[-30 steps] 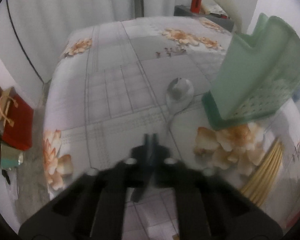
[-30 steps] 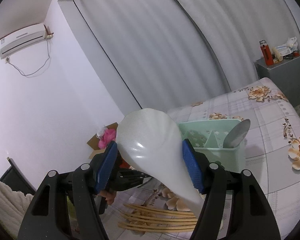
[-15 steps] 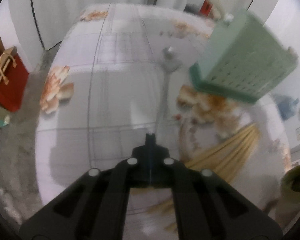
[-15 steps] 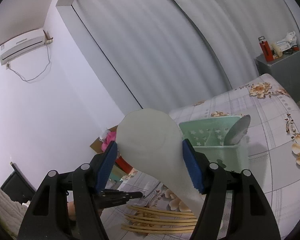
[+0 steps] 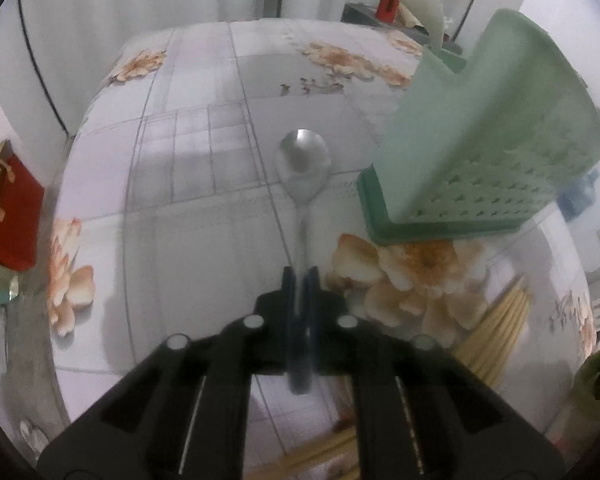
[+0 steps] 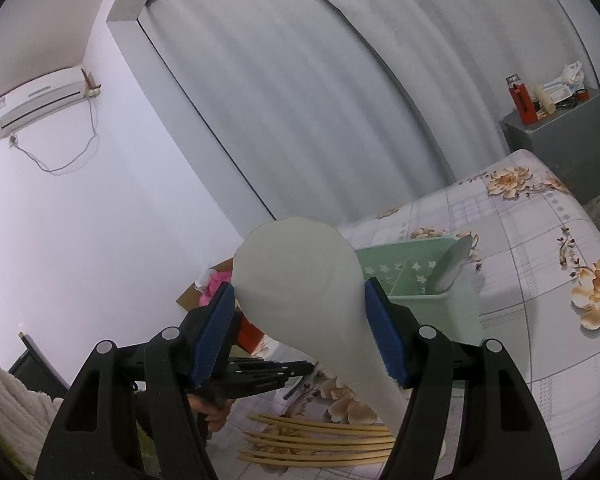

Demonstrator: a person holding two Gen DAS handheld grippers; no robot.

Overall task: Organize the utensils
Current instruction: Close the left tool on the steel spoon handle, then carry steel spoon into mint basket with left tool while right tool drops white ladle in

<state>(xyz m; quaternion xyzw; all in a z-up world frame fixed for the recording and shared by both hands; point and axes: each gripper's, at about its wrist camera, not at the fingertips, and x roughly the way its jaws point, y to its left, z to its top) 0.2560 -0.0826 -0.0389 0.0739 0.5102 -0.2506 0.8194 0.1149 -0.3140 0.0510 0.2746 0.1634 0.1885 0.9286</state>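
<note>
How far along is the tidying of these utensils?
Done: one metal spoon stands in the green holder. In hand: the right gripper holds a white rice paddle; the left gripper pinches a second spoon. Left: chopsticks on the table.

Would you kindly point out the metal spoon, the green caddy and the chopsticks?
Metal spoon point(image 5: 302, 164): left wrist view, on its bowl.
Green caddy point(image 5: 496, 128): left wrist view, on its side wall.
Chopsticks point(image 6: 320, 438): right wrist view, mid-bundle.

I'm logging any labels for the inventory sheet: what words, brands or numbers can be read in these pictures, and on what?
None can be read.
Tall red bottle with a dark cap on the grey cabinet: print too small.
White packets beside it: blurred.
Red paper gift bag with gold ribbon: no text shows.
</note>
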